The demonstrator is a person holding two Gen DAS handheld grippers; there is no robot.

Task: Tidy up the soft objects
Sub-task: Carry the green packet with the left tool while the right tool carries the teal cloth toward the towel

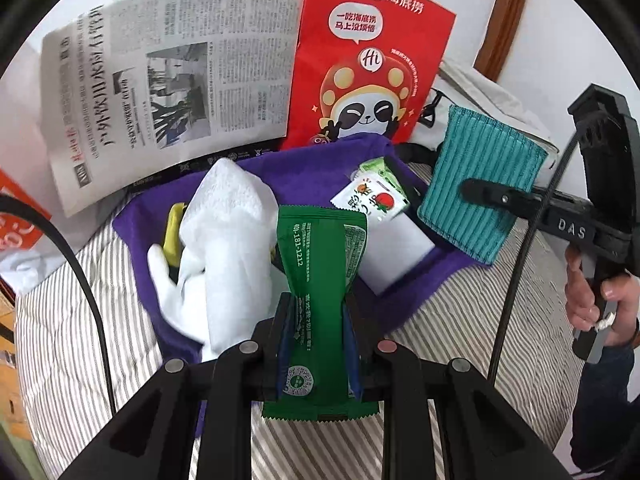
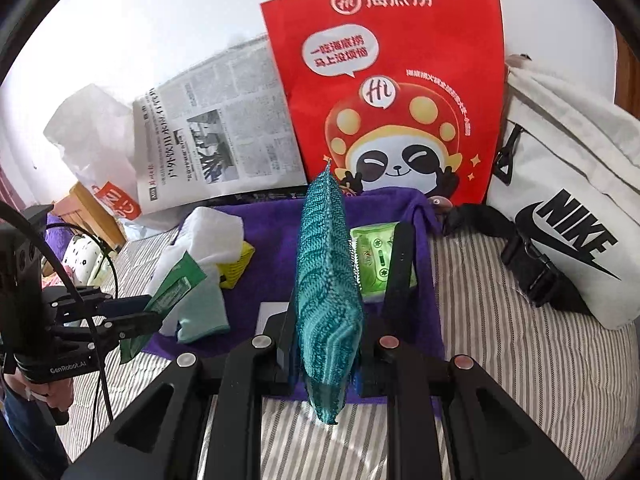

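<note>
Above the purple towel (image 1: 320,184), my left gripper (image 1: 316,320) pinches a green packet (image 1: 320,264), my right gripper (image 2: 326,340) clamps a teal cloth (image 2: 326,280); both lifted, next needs a drop-off spot.

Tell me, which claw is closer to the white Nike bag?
Right. The right claw, shut on the teal cloth, is over the purple towel beside the white Nike bag. The left claw is on the towel's far side, gripping a green packet.

My right gripper (image 2: 326,344) pinches a teal knit cloth (image 2: 326,280) upright above the purple towel (image 2: 272,248) on the striped bed (image 2: 520,360).
</note>
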